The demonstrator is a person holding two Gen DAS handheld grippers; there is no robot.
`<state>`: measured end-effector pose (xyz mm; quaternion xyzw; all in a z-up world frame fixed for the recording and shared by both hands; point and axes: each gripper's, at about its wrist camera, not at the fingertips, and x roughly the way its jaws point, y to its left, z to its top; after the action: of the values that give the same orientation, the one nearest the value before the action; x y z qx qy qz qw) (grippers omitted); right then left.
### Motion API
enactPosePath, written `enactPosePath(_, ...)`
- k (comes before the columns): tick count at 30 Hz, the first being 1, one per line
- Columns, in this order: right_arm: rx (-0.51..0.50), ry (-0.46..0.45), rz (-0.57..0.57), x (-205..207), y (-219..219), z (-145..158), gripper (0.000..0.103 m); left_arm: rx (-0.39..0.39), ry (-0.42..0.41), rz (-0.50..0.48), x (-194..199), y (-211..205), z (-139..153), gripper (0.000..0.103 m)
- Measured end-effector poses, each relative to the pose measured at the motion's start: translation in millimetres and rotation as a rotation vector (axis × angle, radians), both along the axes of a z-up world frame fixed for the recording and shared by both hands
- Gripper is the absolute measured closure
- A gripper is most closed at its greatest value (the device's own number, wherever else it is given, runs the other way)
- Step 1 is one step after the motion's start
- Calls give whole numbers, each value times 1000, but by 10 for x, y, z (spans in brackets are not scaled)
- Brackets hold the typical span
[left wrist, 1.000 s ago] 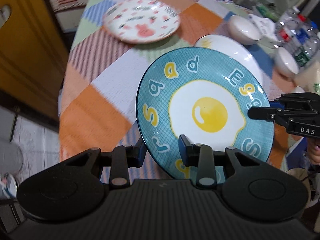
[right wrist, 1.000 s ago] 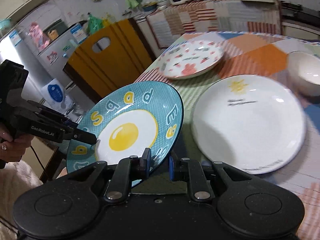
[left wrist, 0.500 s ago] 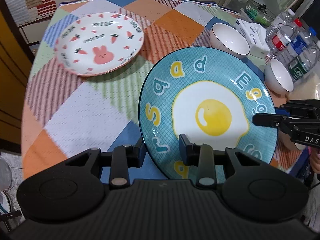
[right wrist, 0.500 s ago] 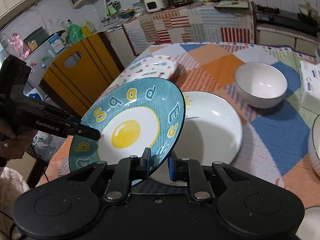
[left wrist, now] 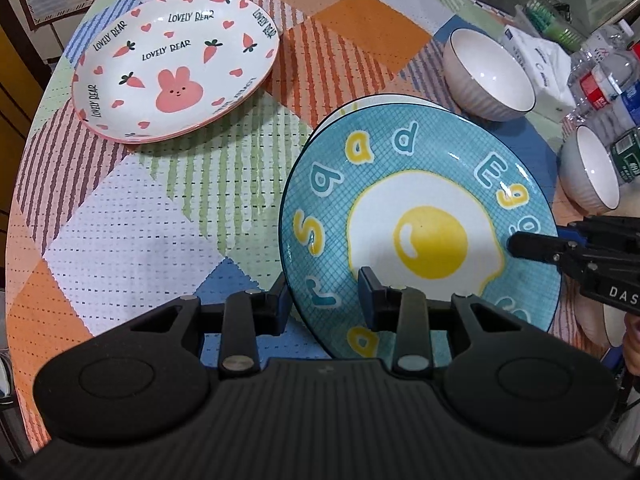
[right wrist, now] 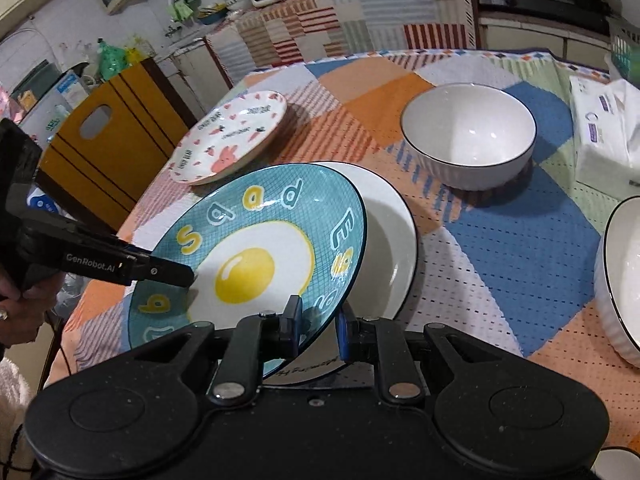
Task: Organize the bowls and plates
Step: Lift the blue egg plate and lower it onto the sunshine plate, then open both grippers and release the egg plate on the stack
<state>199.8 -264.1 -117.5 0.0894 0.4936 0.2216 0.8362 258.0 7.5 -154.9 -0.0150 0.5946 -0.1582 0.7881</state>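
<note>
Fingers of both grippers [left wrist: 324,304] [right wrist: 318,326] clamp egg plate [left wrist: 420,236] rim above white plate [right wrist: 390,240].

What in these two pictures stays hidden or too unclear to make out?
- White plate: the egg plate covers most of it in both views, so touching or apart is unclear.
- Second bowl: cut off by the right wrist view's edge.
- Bottle labels: too small in the left wrist view.
- Egg plate's near rim: behind the left gripper and the right gripper.
</note>
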Motion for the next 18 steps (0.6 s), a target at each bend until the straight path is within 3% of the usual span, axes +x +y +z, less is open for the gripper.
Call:
enactPosePath(9,-49,39,-7,117,21,-12,80,24,54,-6,145,-78,-86,69)
enactPosePath(18,-178,51,15,219,149,74,78,75,102,-58,234,-223,-151,69)
